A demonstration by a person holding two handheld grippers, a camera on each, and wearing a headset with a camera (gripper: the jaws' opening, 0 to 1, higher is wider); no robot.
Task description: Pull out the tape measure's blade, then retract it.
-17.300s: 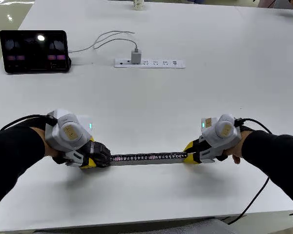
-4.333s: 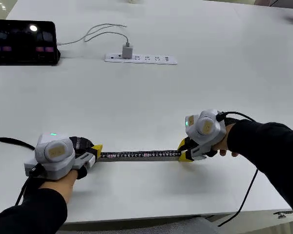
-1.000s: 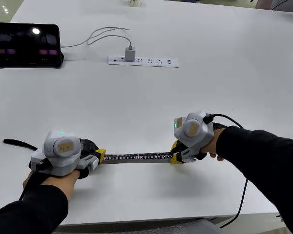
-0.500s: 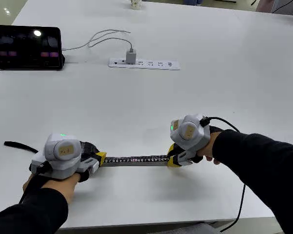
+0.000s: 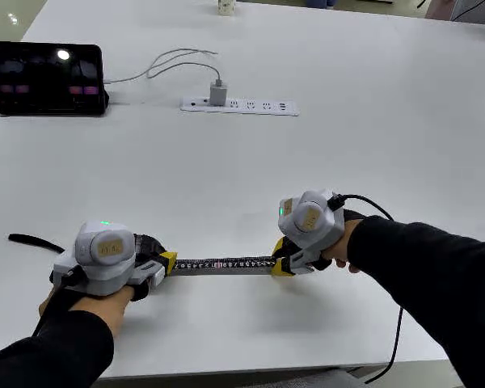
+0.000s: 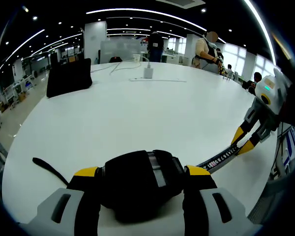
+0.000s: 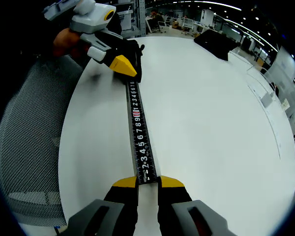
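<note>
Pinching the blade point(image 7: 136, 123) by its tip, my right claw point(image 7: 148, 182) should ease straight ahead toward the case point(image 6: 137, 186) gripped in my left claw point(image 6: 142, 171).

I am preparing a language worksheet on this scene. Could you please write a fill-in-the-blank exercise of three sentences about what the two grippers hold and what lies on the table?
1. The left gripper is shut on the tape measure's case, whose colour is ____.
2. The right gripper is shut on the end of the ____, which lies stretched over the white table between the two grippers.
3. In the head view, the tablet is to the ____ of the power strip.
Missing words: black; blade; left.
</note>
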